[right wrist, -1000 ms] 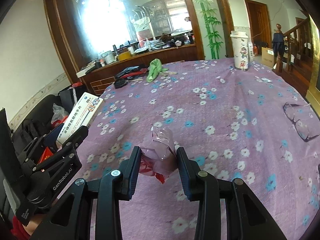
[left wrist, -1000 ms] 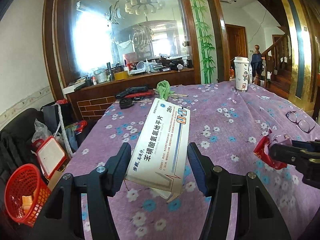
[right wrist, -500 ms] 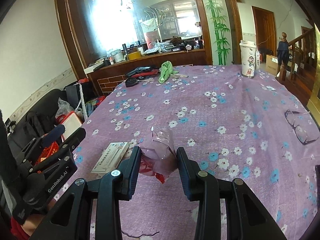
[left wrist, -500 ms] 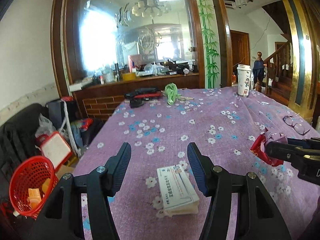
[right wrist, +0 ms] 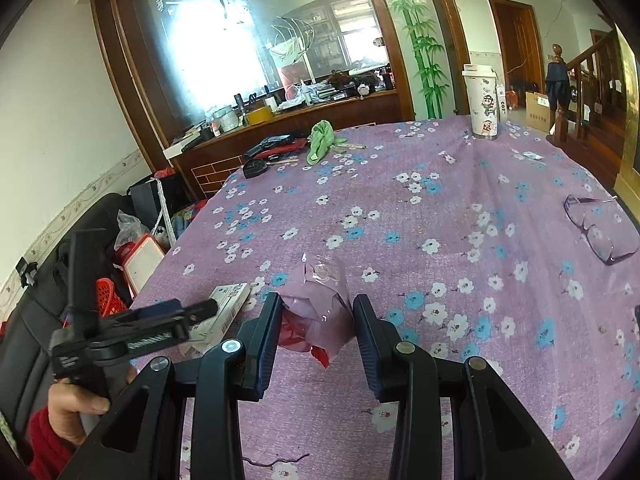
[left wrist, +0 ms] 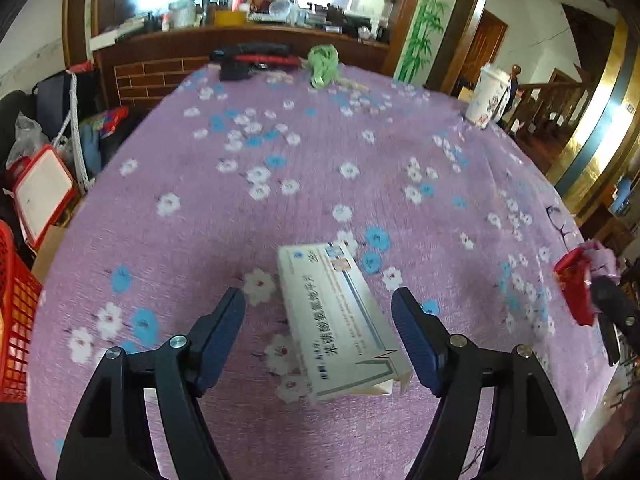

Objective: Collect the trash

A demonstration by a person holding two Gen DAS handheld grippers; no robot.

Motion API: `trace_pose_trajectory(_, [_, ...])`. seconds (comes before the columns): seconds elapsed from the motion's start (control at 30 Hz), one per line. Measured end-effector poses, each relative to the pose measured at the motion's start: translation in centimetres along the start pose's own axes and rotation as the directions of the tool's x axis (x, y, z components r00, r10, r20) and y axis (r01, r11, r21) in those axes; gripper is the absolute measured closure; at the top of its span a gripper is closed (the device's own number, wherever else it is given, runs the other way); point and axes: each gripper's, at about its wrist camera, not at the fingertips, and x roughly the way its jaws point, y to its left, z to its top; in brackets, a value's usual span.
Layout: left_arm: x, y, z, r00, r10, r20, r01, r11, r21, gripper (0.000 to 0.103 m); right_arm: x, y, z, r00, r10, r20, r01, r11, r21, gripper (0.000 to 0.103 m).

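The medicine box (left wrist: 338, 312) carries Chinese print, only partly legible.

cup (right wrist: 484, 101) | glasses (right wrist: 595, 227) | green cloth (right wrist: 321, 138) | floral tablecloth (right wrist: 400, 216)

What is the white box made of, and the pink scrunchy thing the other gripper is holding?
The white box looks like thin printed cardboard: flat matte faces, sharp folded edges and a torn flap at its near end. The pink bundle in the right gripper seems to be thin plastic film, since it is crumpled and catches shiny glints, with something red tucked underneath.
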Motion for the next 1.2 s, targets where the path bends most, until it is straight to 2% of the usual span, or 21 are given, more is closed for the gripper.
trace_pose_trajectory(0.2, [1.7,-1.1,-0.3,0.998,0.065,-0.023,-0.065,0.998,0.026,0.031,0.2,-0.1,-0.5,1.0,0.012,-0.009,-0.012,1.0,0.003,0.064])
trace_pose_trajectory(0.23, [2.0,-1.0,-0.4,0.998,0.061,-0.027,-0.06,0.998,0.018,0.033,0.2,0.0,-0.6,1.0,0.013,-0.01,-0.013,1.0,0.0,0.064])
trace_pose_trajectory(0.3, [2.4,-0.7,-0.4,0.998,0.045,-0.04,-0.045,0.999,0.008,0.044,0.1,0.2,-0.6,1.0,0.015,-0.011,-0.015,1.0,-0.004,0.064])
trace_pose_trajectory(0.5, [1.3,-0.1,-0.7,0.999,0.035,0.002,-0.035,0.999,-0.005,0.049,0.5,1.4,-0.7,0.999,0.024,-0.022,-0.025,0.999,-0.025,0.064])
trace_pose_trajectory(0.8, [-3.6,2.2,-0.3,0.993,0.021,0.115,-0.016,0.999,-0.043,0.049,1.7,4.5,-0.4,0.998,0.044,-0.053,-0.048,0.996,-0.081,0.064])
trace_pose_trajectory(0.97, [-7.7,4.6,-0.7,0.976,0.066,0.205,-0.054,0.996,-0.065,0.049,3.0,8.2,-0.2,0.992,0.087,-0.096,-0.1,0.985,-0.143,0.063])
trace_pose_trajectory(1.2, [-12.9,10.4,-1.9,0.949,0.151,0.276,-0.114,0.983,-0.143,0.049,5.6,16.0,0.0,0.965,0.19,-0.181,-0.229,0.946,-0.23,0.063])
